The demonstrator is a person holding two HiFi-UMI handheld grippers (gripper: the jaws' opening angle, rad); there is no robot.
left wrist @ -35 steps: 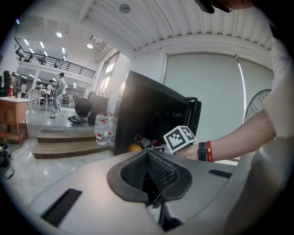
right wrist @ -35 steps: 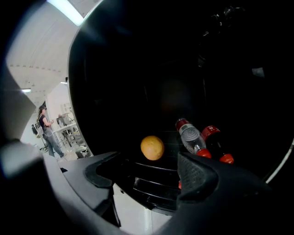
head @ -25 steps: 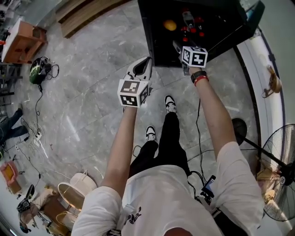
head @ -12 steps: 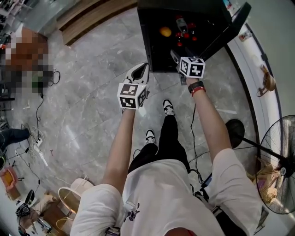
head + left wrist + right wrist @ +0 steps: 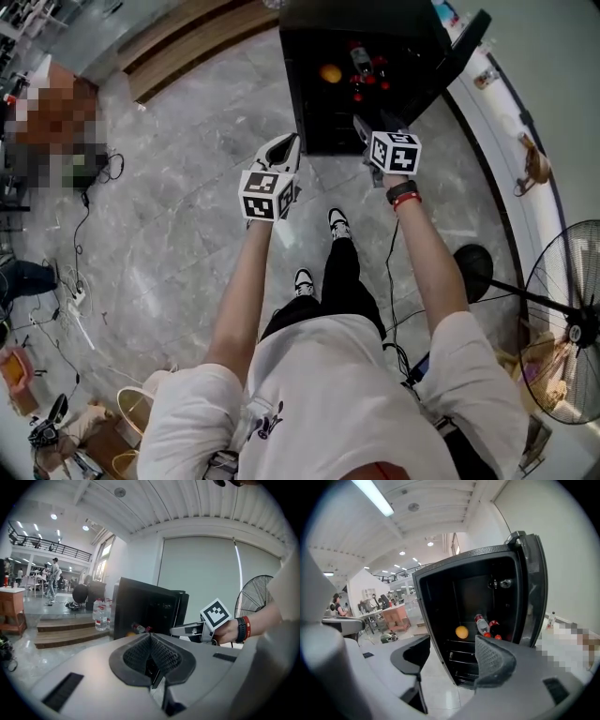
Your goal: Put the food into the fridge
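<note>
1. Head view: the person stands on a grey marble floor (image 5: pixel 187 216) facing a low black fridge (image 5: pixel 309 112). Its door (image 5: pixel 464 47) is swung open to the right. An orange (image 5: pixel 330 73) and a bottle (image 5: pixel 360 60) lie on a shelf inside the fridge. The left hand-held gripper (image 5: pixel 286 145) is over the floor, just short of the fridge's front. The right hand-held gripper (image 5: pixel 362 125) is at the lower edge of the opening. A standing fan (image 5: pixel 562 319) is at the right.
2. Left gripper view: this hand-held gripper's jaws are pressed together with nothing between them. Past them stands the fridge, and to its right a hand holds the other hand-held gripper out level, its marker cube (image 5: pixel 215 613) facing the camera.
3. Right gripper view: the jaws stand apart, have just been closing, and hold nothing. They frame the open fridge, where the orange sits on a shelf. The bottle lies near it on the right, with red caps beside it.
</note>
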